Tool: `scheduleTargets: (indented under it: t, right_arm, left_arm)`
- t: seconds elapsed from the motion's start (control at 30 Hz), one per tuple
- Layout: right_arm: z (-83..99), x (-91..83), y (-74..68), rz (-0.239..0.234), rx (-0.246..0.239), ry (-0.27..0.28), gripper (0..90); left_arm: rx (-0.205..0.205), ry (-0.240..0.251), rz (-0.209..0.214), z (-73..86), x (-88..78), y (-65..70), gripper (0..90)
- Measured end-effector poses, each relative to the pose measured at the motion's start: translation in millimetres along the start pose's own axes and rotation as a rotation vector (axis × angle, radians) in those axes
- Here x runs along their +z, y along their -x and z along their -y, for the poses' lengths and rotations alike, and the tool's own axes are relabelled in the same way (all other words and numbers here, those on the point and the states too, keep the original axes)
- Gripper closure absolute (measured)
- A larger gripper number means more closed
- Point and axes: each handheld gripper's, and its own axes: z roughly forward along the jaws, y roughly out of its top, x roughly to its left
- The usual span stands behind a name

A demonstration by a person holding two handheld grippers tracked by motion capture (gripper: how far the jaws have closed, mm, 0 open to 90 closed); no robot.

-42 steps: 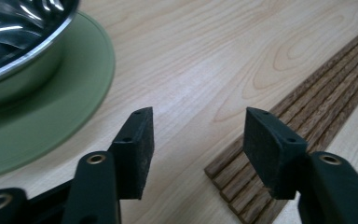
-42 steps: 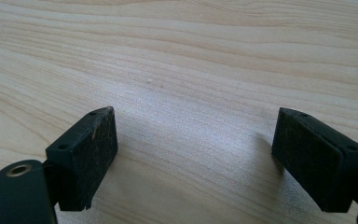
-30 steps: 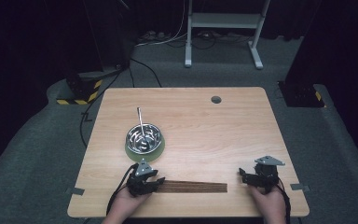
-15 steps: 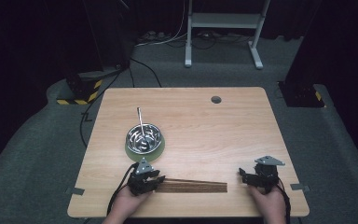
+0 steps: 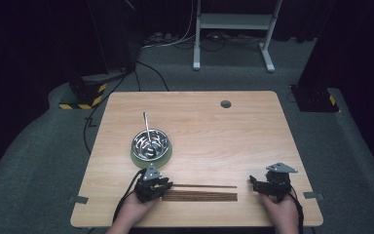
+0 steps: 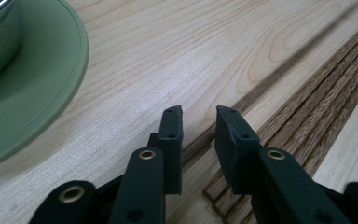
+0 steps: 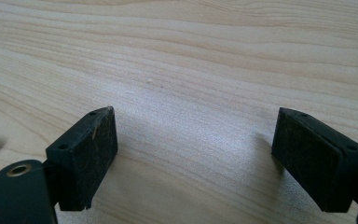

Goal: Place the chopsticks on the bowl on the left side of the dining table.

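One stick (image 5: 204,185) has been split off from the bundle (image 5: 199,196) – it's lying just on the far side. The left gripper (image 6: 198,122) has just been closing around it, not quite clamped. The right gripper (image 7: 193,156) is parked wide open, near-right.

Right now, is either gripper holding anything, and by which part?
Nothing is gripped yet. The left gripper has just been closing around the near end of one chopstick; its pads don't touch. The right gripper is open.

Room was dark, floored in grey carpet (image 5: 39,161). A white metal stand (image 5: 233,22) stood beyond the desk's (image 5: 253,136) far edge; black cables (image 5: 141,73) trailed past a yellow-and-black striped base (image 5: 80,100) off its far left corner.
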Motion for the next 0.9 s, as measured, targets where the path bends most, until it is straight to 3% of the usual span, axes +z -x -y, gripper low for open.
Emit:
scheduleTargets:
  t: [0.77,0.9]
  right_arm:
    - [-0.3,-1.3,0.4,-0.011,-0.001,-0.014,13.9]
    - [0.1,-0.2,-0.3,0.0,0.003,0.0,13.9]
  left_arm:
    - [0.011,-0.001,-0.009,3.1,-3.7,-5.9,81.2]
    - [0.01,0.008,-0.009,2.1,-2.6,-7.5,71.6]
